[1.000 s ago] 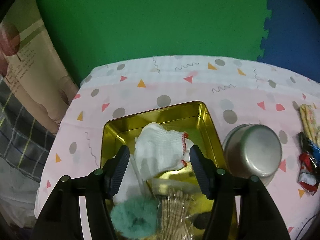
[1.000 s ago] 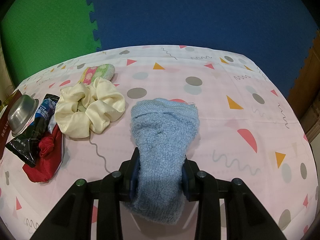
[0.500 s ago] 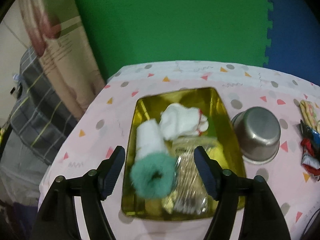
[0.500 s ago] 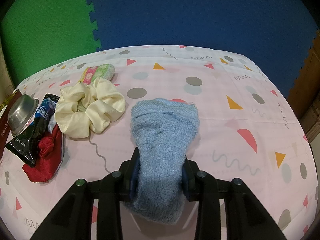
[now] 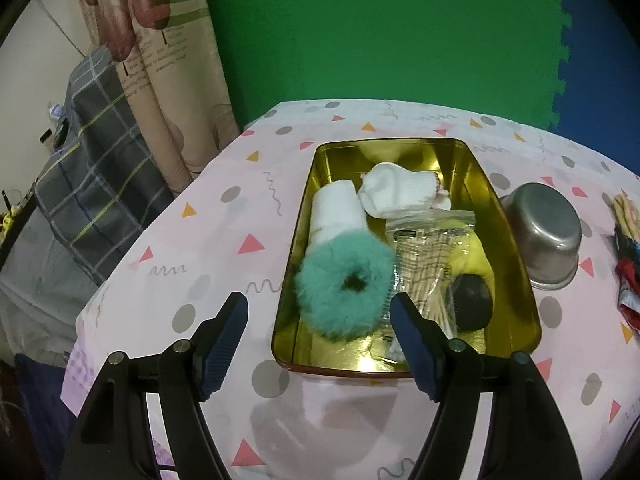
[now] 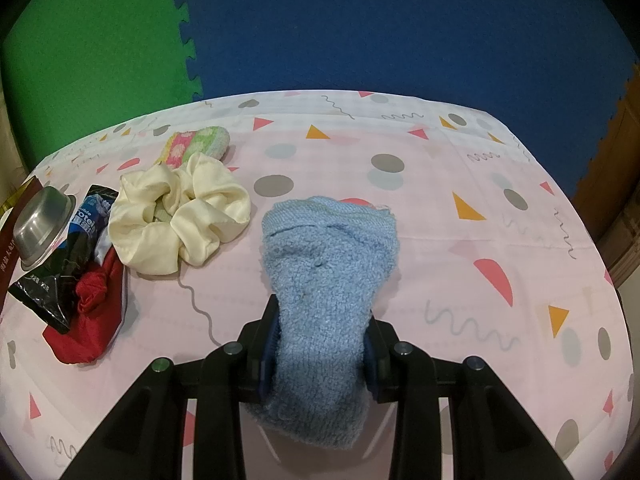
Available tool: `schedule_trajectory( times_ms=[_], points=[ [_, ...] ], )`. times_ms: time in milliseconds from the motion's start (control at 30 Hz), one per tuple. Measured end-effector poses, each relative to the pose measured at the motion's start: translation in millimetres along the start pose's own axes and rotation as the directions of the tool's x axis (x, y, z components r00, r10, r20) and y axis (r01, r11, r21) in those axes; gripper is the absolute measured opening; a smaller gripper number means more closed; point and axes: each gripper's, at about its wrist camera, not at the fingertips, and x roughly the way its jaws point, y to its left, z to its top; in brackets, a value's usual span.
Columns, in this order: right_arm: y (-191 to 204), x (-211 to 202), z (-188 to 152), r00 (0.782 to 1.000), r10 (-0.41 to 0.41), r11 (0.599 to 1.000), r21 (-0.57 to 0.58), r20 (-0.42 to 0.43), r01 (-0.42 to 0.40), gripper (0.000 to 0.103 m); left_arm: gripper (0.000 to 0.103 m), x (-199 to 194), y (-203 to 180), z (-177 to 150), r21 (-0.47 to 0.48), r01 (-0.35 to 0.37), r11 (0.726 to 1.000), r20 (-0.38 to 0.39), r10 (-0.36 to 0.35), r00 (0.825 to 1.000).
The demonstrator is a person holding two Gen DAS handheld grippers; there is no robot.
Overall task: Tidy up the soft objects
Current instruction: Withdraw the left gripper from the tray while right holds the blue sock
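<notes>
A gold tin tray (image 5: 512, 240) holds a fluffy teal scrunchie (image 5: 346, 280), a white rolled cloth (image 5: 336, 212), a white glove (image 5: 400, 192), a plastic packet of sticks (image 5: 424, 268) and a yellow and black item (image 5: 472, 276). My left gripper (image 5: 318, 322) hangs above the tray's near end, open, nothing between its fingers. My right gripper (image 6: 320, 344) is shut on a light blue towel (image 6: 328, 264) that rests on the tablecloth. A cream scrunchie (image 6: 180, 216) and a floral cloth (image 6: 198, 144) lie to its left.
A steel bowl (image 5: 544, 232) stands right of the tray, also the steel bowl (image 6: 40, 224) at far left. A black snack packet (image 6: 68, 256) and a red cloth bag (image 6: 92, 320) lie beside it. The table edge and a plaid fabric (image 5: 92, 184) are at left.
My left gripper has pulled back from the tray and its jaws have widened, leaving the white glove and the teal scrunchie lying in it. The right gripper and the blue towel have not moved.
</notes>
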Motion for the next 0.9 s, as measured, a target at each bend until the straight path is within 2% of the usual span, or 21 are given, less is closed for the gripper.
schedule_trajectory(
  times_ms=[267, 567, 733, 900],
  points=[
    [-0.5, -0.3, -0.3, 1.0, -0.018, 1.0, 0.025, -0.005, 0.018, 0.033, 0.071, 10.9, 9.0, -4.5, -0.03, -0.007, 1.0, -0.031, 0.006, 0.999],
    [4.6, -16.1, 4.6, 0.999, -0.043, 0.997, 0.067, 0.017, 0.042, 0.029, 0.076, 11.0, 12.5, -5.6, -0.033, -0.028, 0.999, -0.02, 0.028, 0.999],
    [14.5, -33.6, 18.4, 0.998, -0.022, 0.997, 0.078, 0.051, 0.018, 0.029, 0.077, 11.1, 11.1, -6.6, -0.023, -0.031, 0.999, -0.02, 0.031, 0.999],
    [41.9, -57.4, 34.1, 0.993, 0.03, 0.999, 0.027, 0.113, -0.033, 0.029, 0.077, 12.3, 11.0, -6.6, -0.022, -0.027, 0.999, -0.026, 0.027, 0.999]
  ],
)
